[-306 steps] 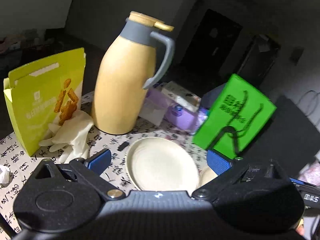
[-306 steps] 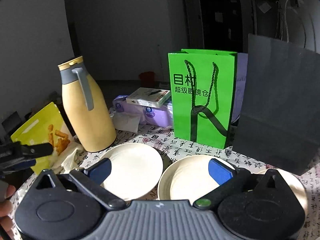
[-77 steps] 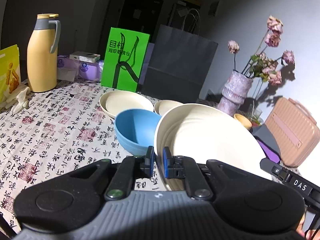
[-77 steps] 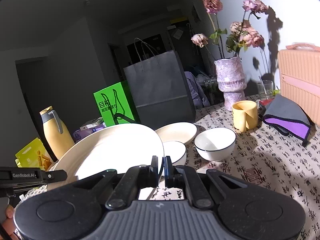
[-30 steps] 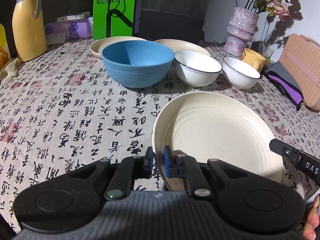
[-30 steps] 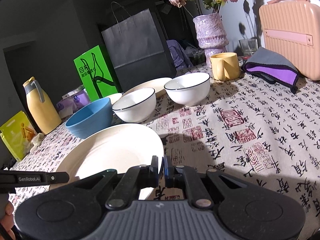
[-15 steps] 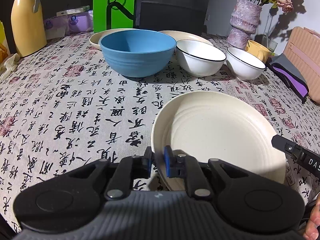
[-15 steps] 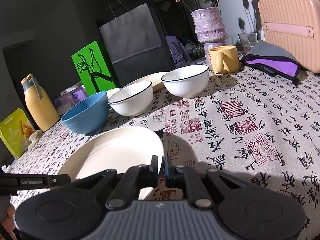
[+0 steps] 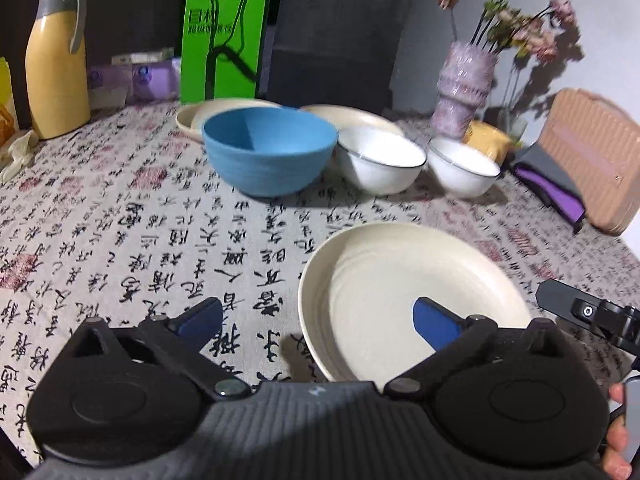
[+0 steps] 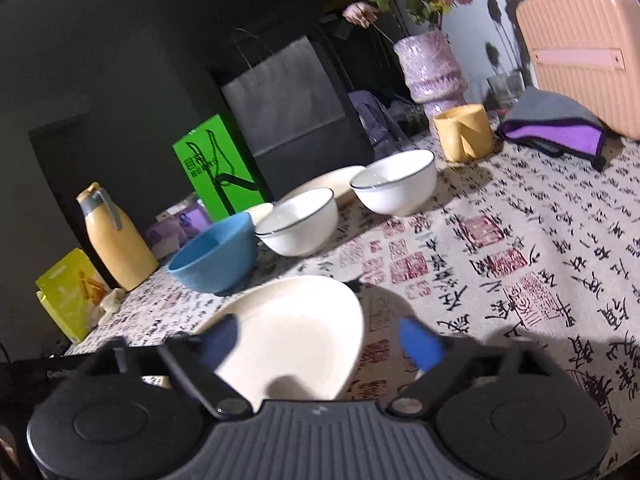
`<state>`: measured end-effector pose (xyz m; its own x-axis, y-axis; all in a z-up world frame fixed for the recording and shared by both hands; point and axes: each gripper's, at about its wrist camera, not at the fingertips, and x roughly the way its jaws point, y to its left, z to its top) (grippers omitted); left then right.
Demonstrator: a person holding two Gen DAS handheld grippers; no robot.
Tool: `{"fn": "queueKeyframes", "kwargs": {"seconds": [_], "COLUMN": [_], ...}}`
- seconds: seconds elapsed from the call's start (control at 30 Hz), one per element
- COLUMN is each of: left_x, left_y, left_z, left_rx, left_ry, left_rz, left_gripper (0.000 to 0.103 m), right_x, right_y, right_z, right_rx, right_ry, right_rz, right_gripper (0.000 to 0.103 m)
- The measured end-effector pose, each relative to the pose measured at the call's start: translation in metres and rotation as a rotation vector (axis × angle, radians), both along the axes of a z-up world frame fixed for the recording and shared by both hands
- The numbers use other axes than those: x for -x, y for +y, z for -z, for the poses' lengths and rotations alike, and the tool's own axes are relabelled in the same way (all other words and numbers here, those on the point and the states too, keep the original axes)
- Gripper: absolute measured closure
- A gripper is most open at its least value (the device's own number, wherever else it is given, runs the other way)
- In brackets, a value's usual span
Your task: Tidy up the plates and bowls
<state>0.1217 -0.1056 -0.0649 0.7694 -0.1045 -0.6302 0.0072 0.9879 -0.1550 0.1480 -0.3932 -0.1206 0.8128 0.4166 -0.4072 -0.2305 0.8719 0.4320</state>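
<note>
Both the left tongs (image 9: 316,320) and right tongs (image 10: 320,340) are opening wide, each straddling a rim of the round cream ridged plate (image 9: 412,280), which lies flat between them, unpinched.

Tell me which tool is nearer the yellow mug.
Right. The right tool is at the cream plate's edge facing the yellow mug; the left tool is at the plate's opposite edge.

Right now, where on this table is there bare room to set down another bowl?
Bare cloth lies left of the cream plate, in front of the blue bowl. Crowded: the blue bowl and white bowls stand in a close row, plates behind.
</note>
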Motion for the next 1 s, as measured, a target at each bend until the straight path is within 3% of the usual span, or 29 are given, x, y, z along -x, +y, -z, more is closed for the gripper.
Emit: {"fn": "queueKeyframes", "kwargs": {"seconds": [0.27, 0.43, 0.7, 1.0], "left_x": [0.008, 0.008, 0.016, 0.015], "left_y": [0.017, 0.014, 0.014, 0.003], "left_z": [-0.003, -0.008, -0.014, -0.018], "left_rx": [0.038, 0.045, 0.105, 0.073], "left_ry": [-0.039, -0.051, -0.081, -0.101], "left_rz": [-0.016, -0.028, -0.062, -0.084], "left_gripper": [0.0, 0.0, 0.0, 0.0], "right_x": [0.021, 0.021, 0.028, 0.034], "right_y": [0.007, 0.007, 0.006, 0.0], "right_z": [-0.004, 0.003, 0.0, -0.008], "right_rx": [0.024, -0.011, 0.027, 0.018], "right_ry": [-0.004, 0.059, 0.055, 0.014], "right_rz": [0.062, 0.093, 0.046, 0.047], "right_gripper": [0.0, 0.0, 0.0, 0.0]}}
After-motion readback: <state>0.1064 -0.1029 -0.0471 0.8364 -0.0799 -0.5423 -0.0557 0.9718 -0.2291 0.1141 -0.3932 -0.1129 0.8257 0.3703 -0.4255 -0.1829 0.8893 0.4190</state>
